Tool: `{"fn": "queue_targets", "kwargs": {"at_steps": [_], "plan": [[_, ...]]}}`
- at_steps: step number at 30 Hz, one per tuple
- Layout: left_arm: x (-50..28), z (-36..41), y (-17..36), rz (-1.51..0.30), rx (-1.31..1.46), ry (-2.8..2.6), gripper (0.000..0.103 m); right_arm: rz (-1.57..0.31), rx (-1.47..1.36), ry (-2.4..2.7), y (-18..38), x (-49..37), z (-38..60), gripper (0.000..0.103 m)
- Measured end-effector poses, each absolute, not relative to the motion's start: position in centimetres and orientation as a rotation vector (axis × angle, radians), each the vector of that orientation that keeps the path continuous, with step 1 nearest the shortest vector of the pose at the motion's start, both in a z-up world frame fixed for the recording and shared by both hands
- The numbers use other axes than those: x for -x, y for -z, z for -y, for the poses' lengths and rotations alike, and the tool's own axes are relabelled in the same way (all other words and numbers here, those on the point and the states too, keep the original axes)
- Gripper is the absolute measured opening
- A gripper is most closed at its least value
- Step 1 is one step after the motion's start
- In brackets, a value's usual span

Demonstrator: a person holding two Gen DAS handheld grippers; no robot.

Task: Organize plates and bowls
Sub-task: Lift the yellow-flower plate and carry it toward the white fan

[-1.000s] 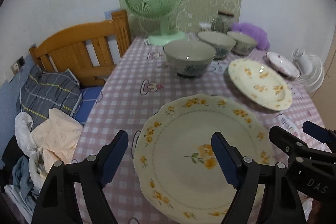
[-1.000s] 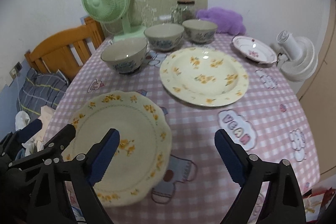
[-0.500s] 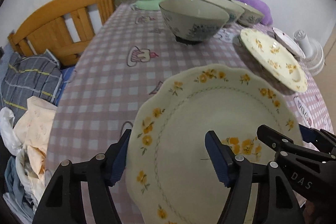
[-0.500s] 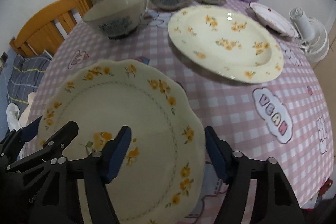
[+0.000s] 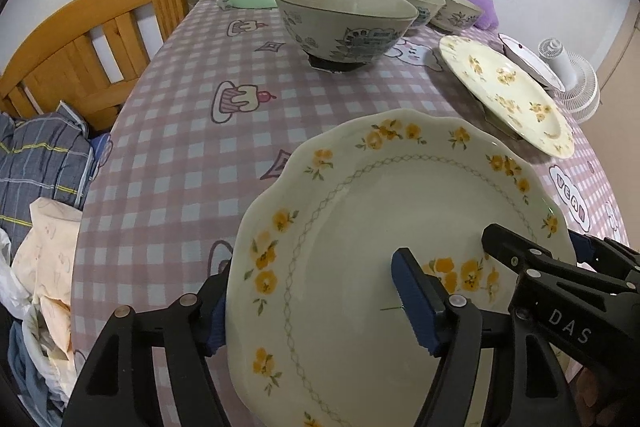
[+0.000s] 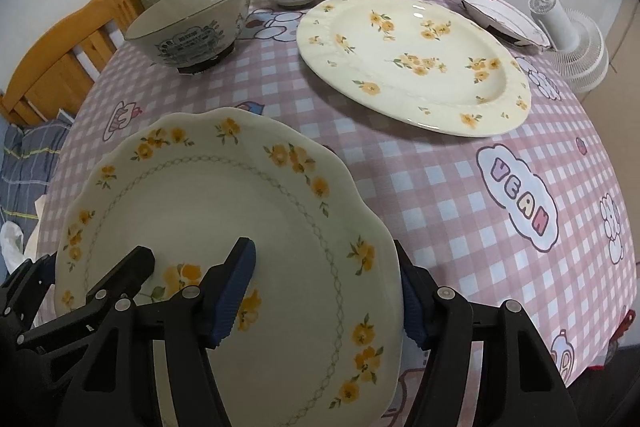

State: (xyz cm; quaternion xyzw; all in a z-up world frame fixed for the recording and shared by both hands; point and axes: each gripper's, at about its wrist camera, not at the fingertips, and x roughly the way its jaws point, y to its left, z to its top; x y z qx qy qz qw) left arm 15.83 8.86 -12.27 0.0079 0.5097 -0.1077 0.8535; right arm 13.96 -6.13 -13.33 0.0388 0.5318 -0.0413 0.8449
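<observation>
Left wrist view: the left gripper [image 5: 316, 301] has its jaws clamped across the left rim of the cream scalloped ceramic plate with yellow flowers [image 5: 360, 227], on the counter.

Right wrist view: the right gripper [image 6: 326, 289] clamps the same plate's [image 6: 208, 211] right rim; the bigger flowered plate [image 6: 412, 59] lies ahead.

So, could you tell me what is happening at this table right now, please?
A person is holding two handheld grippers at one cream scalloped plate with yellow flowers near the table's front edge. The left gripper straddles its left rim and the right gripper its right rim, one finger above and one beneath. Behind it, a larger round floral plate, three patterned bowls and a small red-trimmed plate sit untouched on the pink checked tablecloth.
</observation>
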Motion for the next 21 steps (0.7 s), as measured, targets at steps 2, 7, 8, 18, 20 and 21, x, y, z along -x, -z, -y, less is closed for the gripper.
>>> {"fn": "queue_targets", "kwargs": {"at_steps": [2,7,8,18,20,21], "plan": [[-15.6,-8.5,12.1,-1.084,-0.019,0.222,0.072,-1.135,-0.094,0.088,13.3,-13.8,6.4,0.068],[-14.4,-6.3,11.0,-1.079,-0.023,0.219,0.072,-1.152,-0.095,0.072,12.8,-12.9,7.9,0.068],[-14.2,-5.7,10.8,-1.074,-0.025,0.220,0.072,-1.149,-0.098,0.073,12.4,-12.6,8.6,0.068],[-13.2,1.6,9.1,-1.049,-0.009,0.234,0.072,-1.118,-0.089,0.084,9.8,-11.4,16.1,0.068],[-13.2,3.4,9.0,-1.046,-0.009,0.239,0.072,-1.114,-0.089,0.089,9.4,-11.3,17.8,0.068],[-13.1,4.2,9.0,-1.044,-0.010,0.240,0.072,-1.112,-0.089,0.091,9.3,-11.3,18.7,0.068]]}}
